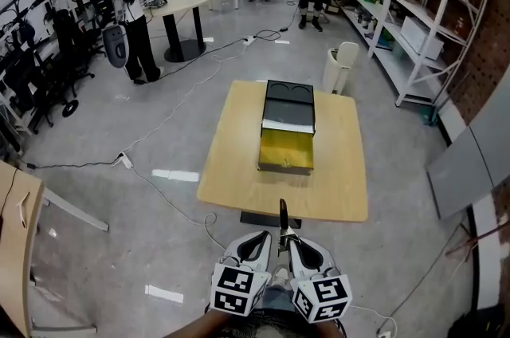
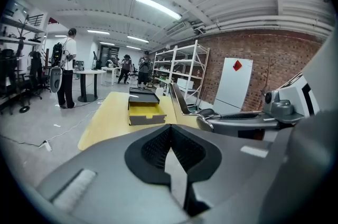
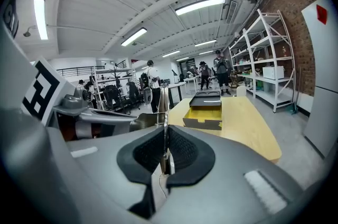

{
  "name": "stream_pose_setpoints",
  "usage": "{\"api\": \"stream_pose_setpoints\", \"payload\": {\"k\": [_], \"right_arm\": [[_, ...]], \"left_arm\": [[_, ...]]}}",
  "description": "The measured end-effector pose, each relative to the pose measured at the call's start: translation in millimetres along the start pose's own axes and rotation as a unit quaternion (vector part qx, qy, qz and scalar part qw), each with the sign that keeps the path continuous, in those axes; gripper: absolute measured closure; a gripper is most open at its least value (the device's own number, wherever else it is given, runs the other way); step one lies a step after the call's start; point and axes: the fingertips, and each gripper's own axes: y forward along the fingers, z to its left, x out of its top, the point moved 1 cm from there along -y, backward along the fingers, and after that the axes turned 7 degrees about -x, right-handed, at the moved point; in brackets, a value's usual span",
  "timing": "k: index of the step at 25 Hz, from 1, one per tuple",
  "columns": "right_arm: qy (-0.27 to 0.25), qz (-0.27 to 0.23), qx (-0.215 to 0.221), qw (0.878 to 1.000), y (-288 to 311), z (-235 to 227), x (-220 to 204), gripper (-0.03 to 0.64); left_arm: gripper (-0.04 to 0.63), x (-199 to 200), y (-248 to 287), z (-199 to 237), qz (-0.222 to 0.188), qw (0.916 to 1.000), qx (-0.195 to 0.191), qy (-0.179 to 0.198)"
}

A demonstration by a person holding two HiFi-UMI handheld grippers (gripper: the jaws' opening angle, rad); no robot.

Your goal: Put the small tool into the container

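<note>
While the small tool (image 3: 163,104) is clamped between the closed jaws of the right gripper (image 3: 165,137), its thin strip sticks out forward past their tips. The container (image 3: 204,113), an open box with a yellow inside, lies far ahead of these jaws on the worktop (image 3: 248,128), well apart from the tool. The left gripper (image 2: 170,132) is just beside the right one. Its jaws are pressed together and nothing is between them.

I judge that the carrying step has hardly begun. To do it well, the right jaws should keep a firm grip, because such a thin piece may tilt or slip. They should travel forward over the near wall of the box, go down low into the yellow part, and only then open. The left jaws should keep aside.
</note>
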Motion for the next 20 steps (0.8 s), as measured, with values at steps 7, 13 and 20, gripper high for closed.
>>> {"api": "stream_pose_setpoints", "payload": {"k": [7, 13, 20], "right_arm": [[-0.003, 0.011, 0.021, 1.0, 106.4, -169.4, 70.9, 0.611], [-0.012, 0.017, 0.044, 0.999, 177.2, -340.9, 139.9, 0.611], [-0.027, 0.017, 0.061, 0.998, 208.8, -444.0, 174.9, 0.611]], "left_arm": [[0.581, 82.8, 191.3, 7.4, 0.006, 0.9997, 0.022, 0.003], [0.581, 162.0, 364.4, -15.9, 0.016, 0.9986, 0.049, 0.002], [0.581, 197.4, 460.6, -41.9, 0.023, 0.9973, 0.069, -0.001]]}}
